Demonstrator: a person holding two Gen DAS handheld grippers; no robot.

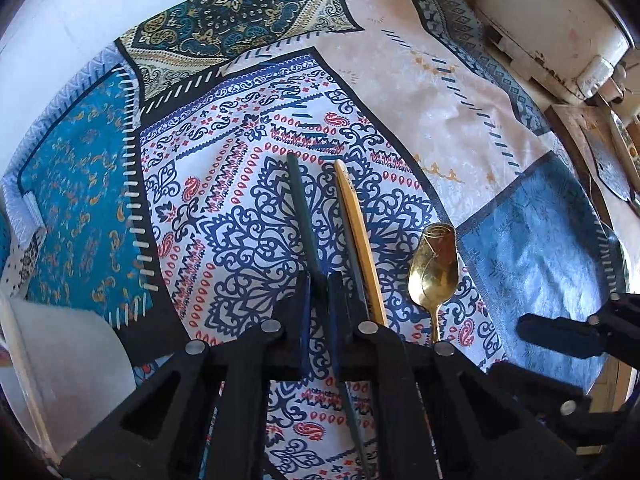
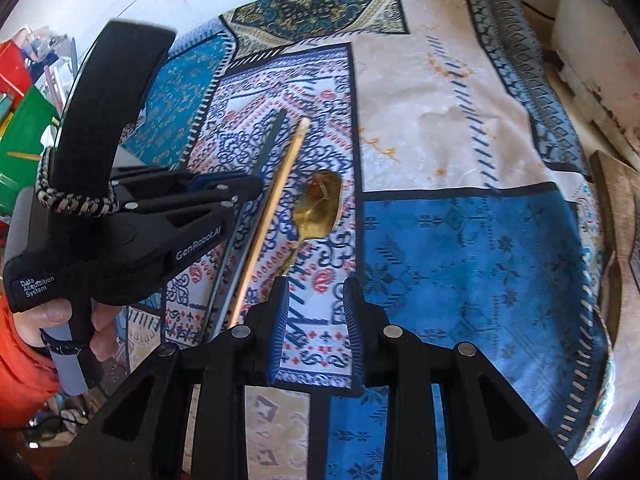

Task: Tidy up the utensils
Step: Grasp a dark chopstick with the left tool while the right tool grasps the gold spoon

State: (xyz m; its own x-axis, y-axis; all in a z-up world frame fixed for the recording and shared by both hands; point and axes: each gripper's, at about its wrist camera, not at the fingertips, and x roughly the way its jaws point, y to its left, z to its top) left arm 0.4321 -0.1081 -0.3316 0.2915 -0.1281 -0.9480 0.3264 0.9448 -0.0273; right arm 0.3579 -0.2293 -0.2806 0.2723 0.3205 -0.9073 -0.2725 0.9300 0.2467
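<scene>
A dark chopstick [image 1: 304, 216] lies on the patterned tablecloth [image 1: 440, 80], and my left gripper [image 1: 320, 284] is shut on its middle. Just right of it lies a wooden chopstick [image 1: 356, 232], outside the jaws. A gold spoon [image 1: 434, 264] rests further right, bowl pointing away. In the right wrist view my right gripper [image 2: 318, 288] hovers open over the cloth with nothing between its pads. The gold spoon [image 2: 320, 204] lies just ahead of it, handle end near the left fingertip. The left gripper [image 2: 250, 186] pinches the dark chopstick [image 2: 272, 140] beside the wooden chopstick [image 2: 280, 196].
A white dish [image 1: 60, 360] stands at the lower left of the left wrist view, a worn white appliance [image 1: 560, 20] at the top right. Green and red bins [image 2: 24, 140] sit off the table's left edge, a wooden board [image 2: 616, 240] on the right. A hand in an orange sleeve [image 2: 24, 364] holds the left gripper.
</scene>
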